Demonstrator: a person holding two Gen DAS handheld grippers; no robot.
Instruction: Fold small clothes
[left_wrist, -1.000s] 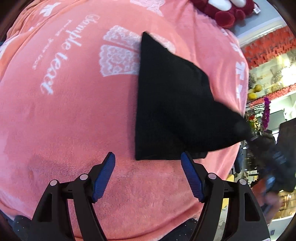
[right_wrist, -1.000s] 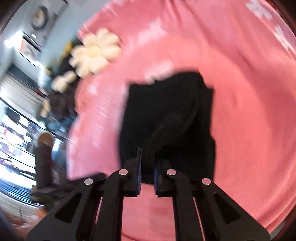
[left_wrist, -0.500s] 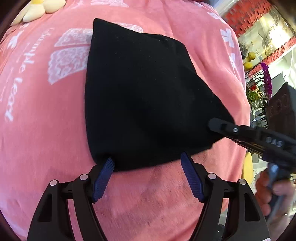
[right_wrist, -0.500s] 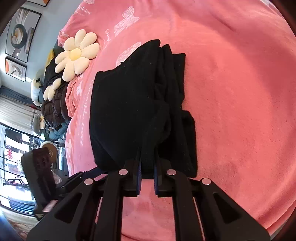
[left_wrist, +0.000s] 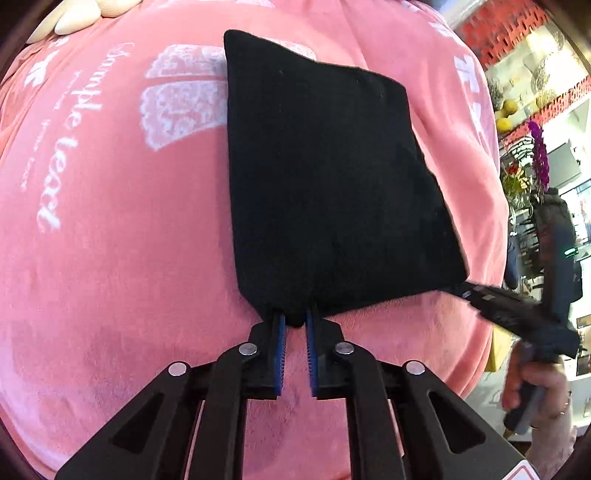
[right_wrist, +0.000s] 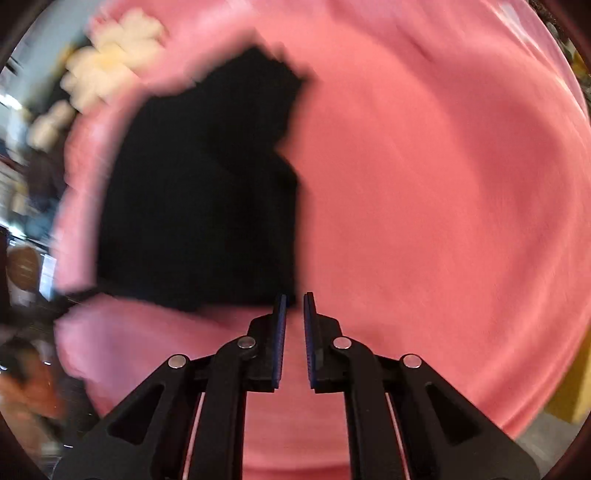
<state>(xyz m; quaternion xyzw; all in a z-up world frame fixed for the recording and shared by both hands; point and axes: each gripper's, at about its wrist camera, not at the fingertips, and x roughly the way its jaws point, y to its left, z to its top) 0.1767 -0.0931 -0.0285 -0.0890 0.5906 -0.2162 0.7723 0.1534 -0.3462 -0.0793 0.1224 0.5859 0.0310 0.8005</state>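
A small black garment (left_wrist: 325, 177) lies folded flat on a pink blanket (left_wrist: 110, 258). My left gripper (left_wrist: 294, 317) is shut on the garment's near edge, with a bit of black cloth between the blue pads. In the left wrist view my right gripper (left_wrist: 461, 290) touches the garment's right near corner. In the blurred right wrist view the garment (right_wrist: 199, 192) lies ahead to the left, and my right gripper (right_wrist: 294, 301) has its jaws nearly together at the garment's near right corner, with nothing seen between them.
The pink blanket has white lettering and lace prints (left_wrist: 177, 99). A white flower cushion (right_wrist: 110, 55) lies at the far left edge. The blanket's right edge (left_wrist: 495, 221) drops off toward a shop interior with flowers and shelves.
My left gripper has closed on the garment's near edge. My right gripper has let go of the cloth it was pinching and is moving fast, so its view is blurred.
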